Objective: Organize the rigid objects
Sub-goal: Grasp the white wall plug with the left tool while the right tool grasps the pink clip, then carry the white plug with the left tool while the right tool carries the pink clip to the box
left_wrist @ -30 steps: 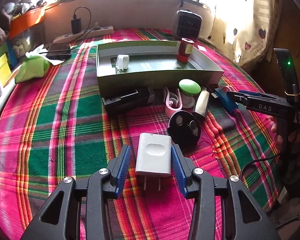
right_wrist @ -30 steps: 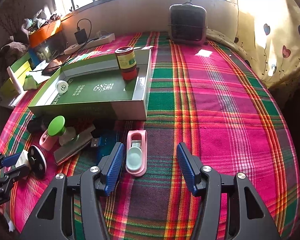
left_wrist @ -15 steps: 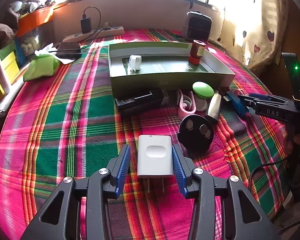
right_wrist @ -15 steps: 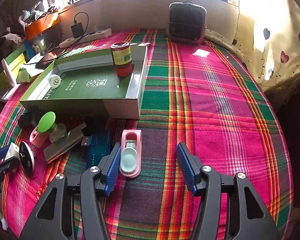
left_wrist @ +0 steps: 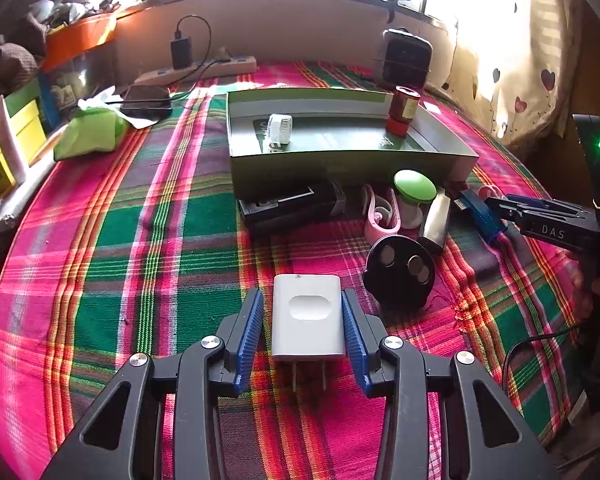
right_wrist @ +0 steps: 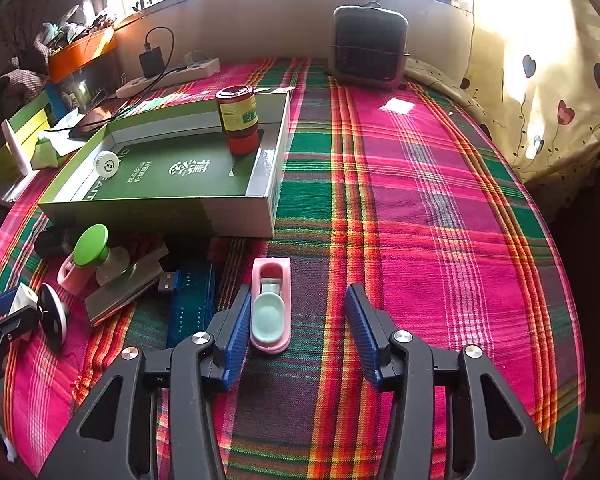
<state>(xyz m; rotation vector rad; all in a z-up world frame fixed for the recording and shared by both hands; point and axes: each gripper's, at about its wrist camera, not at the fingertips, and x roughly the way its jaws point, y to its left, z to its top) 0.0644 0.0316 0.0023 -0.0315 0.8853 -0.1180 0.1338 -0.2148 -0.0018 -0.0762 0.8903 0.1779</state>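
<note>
Two close wrist views, angled down, sharing the green box [left_wrist: 340,160]

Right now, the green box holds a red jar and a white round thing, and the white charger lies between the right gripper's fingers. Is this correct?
Not quite. The white charger lies between the fingers of the left gripper, whose jaws are closing, as the left wrist view shows. The rest is correct.

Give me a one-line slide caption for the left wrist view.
Left gripper closing around a white charger on the plaid cloth, green tray beyond.
</note>
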